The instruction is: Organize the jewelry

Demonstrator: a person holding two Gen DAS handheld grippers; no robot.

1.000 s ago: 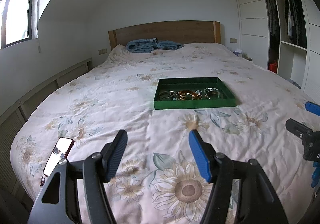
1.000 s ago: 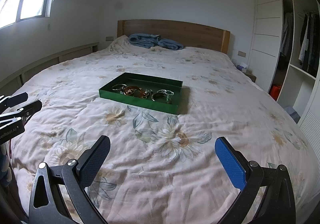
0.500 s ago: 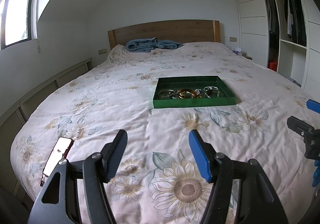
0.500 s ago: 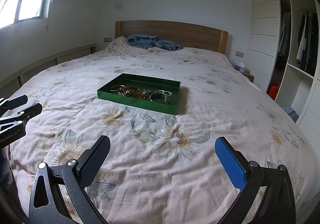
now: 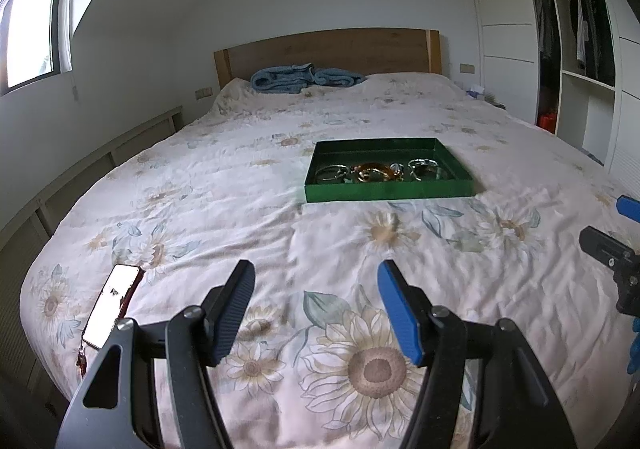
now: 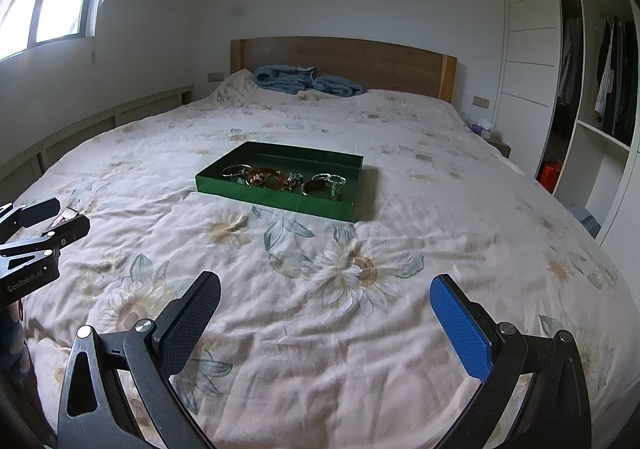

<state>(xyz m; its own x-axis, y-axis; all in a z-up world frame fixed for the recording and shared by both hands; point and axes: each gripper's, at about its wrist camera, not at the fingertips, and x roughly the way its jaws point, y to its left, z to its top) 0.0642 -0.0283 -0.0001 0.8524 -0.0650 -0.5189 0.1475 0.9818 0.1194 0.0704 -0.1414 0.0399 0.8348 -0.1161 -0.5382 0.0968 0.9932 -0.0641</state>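
My left tool (image 5: 316, 309) has its jaws well apart, with nothing between them but the flowered bedspread below; the black pad (image 5: 234, 311) and the blue pad (image 5: 398, 317) touch nothing. My right tool (image 6: 326, 329) stands wider still, also empty, hovering over the bed (image 6: 360, 329) near its foot. Each tool shows at the edge of the other's view: the right one at the right edge of the left view, the left one at the left edge of the right view, the two well apart from each other.

Beyond both tools, around the middle of the bed, lies the green tray (image 5: 388, 193). It sits flat on the cover, and neither tool is near it. Inside it, along the near side, lies the jewelry (image 5: 376, 173): silvery rings or bangles at the left and right, an amber bangle (image 6: 266, 177) between them, and small pieces I cannot make out.

Near the bed's left edge, beside my left tool, a phone (image 5: 112, 305) lies face up. At the head of the bed, a blue towel (image 5: 304, 79) is bunched against the wooden headboard (image 6: 344, 63). An open wardrobe (image 6: 600, 89) stands to the right.
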